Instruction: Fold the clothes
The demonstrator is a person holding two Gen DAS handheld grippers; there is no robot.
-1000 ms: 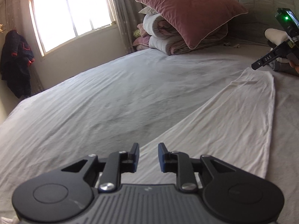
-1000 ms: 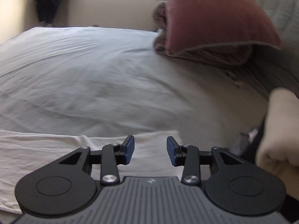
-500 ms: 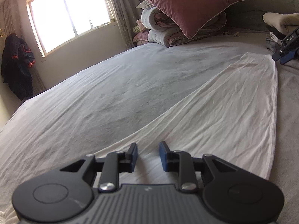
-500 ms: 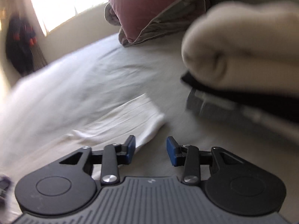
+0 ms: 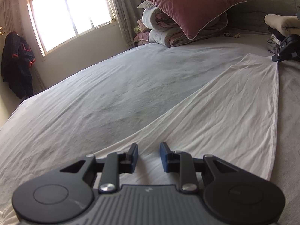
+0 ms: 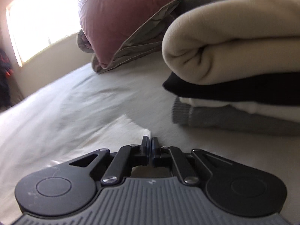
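Here the white garment [image 5: 225, 116] is lying flat on the bed [image 5: 105, 97], filling the lower right of the left view. The right gripper [image 6: 150, 142] is pinching its far corner, fingers closed together. The left gripper [image 5: 148, 154] is hovering partly open over the near edge, holding nothing.

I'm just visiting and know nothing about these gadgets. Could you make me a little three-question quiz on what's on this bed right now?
1. True or false: the right gripper has its fingers closed on a corner of the white garment.
2. What lies on top of the folded pile? A) cream fleece B) red towel C) jeans
3. The left gripper has its fingers ____ over the garment.

Key: 1 true; 2 A; 3 apart
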